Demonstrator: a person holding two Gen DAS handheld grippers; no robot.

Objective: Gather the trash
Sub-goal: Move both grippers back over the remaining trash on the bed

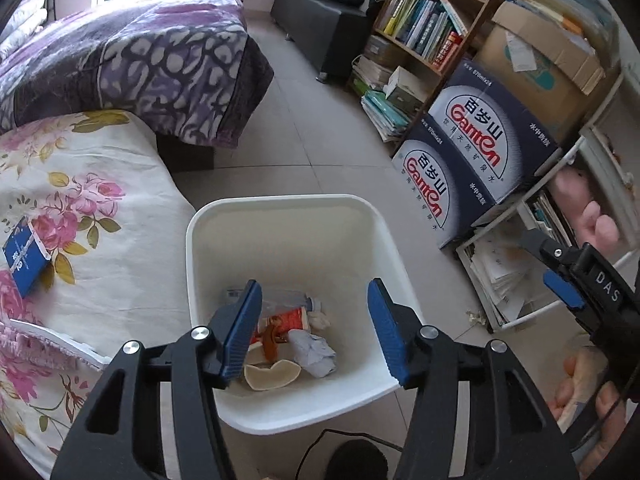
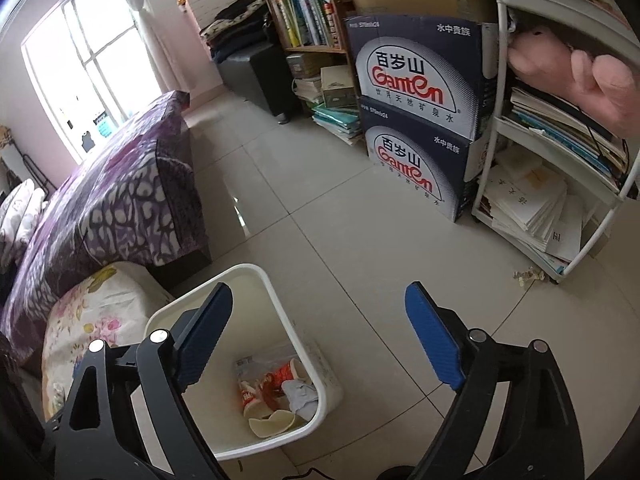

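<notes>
A bed with a purple and grey patterned cover is filling the far left of the room, and a floral quilt in white, pink and olive is lying in front of it, reaching right up beside the bin. Along the right wall a wooden bookshelf is standing packed with books, and next to it two dark blue water cartons are sitting stacked one on the other, just beside a white wire rack holding piles of papers. Pale floor tiles are spreading between the furniture.

The white trash bin is standing on the tiles against the quilt's edge, and the trash is lying at its bottom: a clear plastic bottle, a red and white paper cup, a crumpled white tissue and a pale curved piece.

The left gripper is hanging directly over the bin's opening, its blue pads parted with nothing between them, so it is released. The right gripper is pointing down at the floor just right of the bin, jaws standing wide apart and gripping nothing; in the left wrist view it is showing at the right edge, with a person's hand behind it.

A small blue box is resting on the quilt, and a few crumpled scraps are lying on the tiles at the foot of the wire rack
</notes>
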